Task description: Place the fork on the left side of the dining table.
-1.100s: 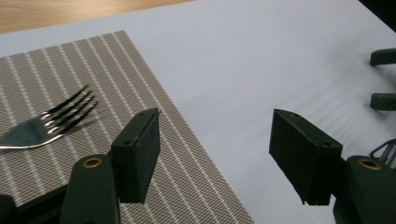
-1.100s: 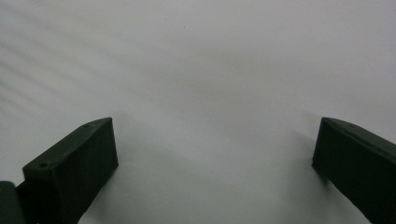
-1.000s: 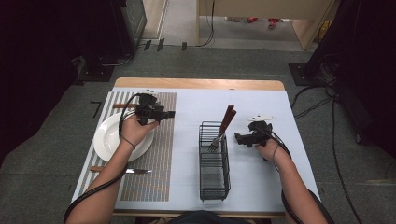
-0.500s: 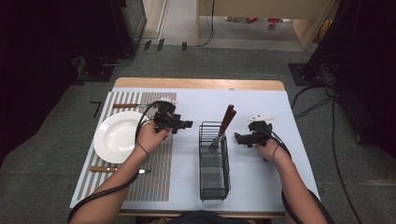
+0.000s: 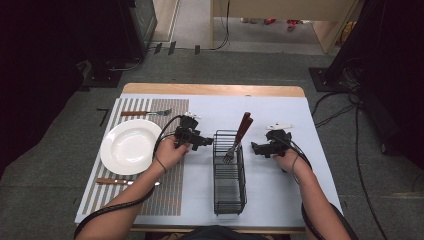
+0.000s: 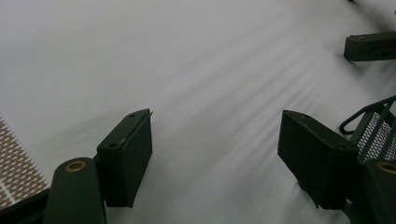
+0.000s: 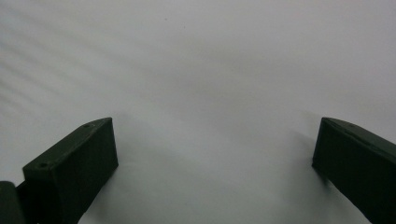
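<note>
Both claws, left claw and right claw, gaping empty beside wire caddy; stiff, light fork probably best pinched by its upright wooden handle.

A black wire cutlery basket stands mid-worktop, holding a wooden-handled steel fork leaning upright, tines down.

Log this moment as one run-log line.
left claw: open, empty, left of basket | right claw: open, empty, right of basket | fork: in basket | plate: on mat
</note>
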Demonstrator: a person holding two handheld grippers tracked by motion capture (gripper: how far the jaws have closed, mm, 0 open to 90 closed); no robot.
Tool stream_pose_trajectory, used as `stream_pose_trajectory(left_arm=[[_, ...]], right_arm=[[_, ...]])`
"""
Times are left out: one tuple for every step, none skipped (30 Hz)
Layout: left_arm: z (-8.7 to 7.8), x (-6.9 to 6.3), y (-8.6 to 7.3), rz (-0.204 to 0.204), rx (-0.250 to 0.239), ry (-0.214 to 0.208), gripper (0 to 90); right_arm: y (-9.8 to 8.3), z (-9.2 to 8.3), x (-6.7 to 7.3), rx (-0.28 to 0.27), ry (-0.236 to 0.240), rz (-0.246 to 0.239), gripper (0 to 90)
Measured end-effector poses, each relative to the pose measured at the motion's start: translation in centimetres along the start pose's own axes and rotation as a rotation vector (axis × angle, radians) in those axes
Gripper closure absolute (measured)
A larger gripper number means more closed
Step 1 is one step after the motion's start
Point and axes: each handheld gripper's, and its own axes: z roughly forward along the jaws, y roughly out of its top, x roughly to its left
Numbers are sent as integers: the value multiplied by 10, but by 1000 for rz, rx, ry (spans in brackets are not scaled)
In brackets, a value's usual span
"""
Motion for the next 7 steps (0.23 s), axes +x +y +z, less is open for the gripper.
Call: stream_pose_trajectory(left_arm=[[-1,0,0,5,-4,-2,269],[-1,0,1,5,-7,-1,269],[-2,0,1,0,-10,-4,268],[-2,1,1,-4,-14,-6,268],[-3,1,1,-4,-16,-6,268],[-3,1,1,-6,-15,-5,268],[-4,1,1,-7,-15,-4,268]], right_arm=[[0,0,0,0,0,-1,0],[0,0,0,-1,0,-1,0],[0,0,0,-1,0,-1,0],[0,0,0,-1,0,-1,0],[0,0,0,0,0,-1,0],[0,0,0,-1,0,-1,0],[0,0,0,-1,0,-1,0]])
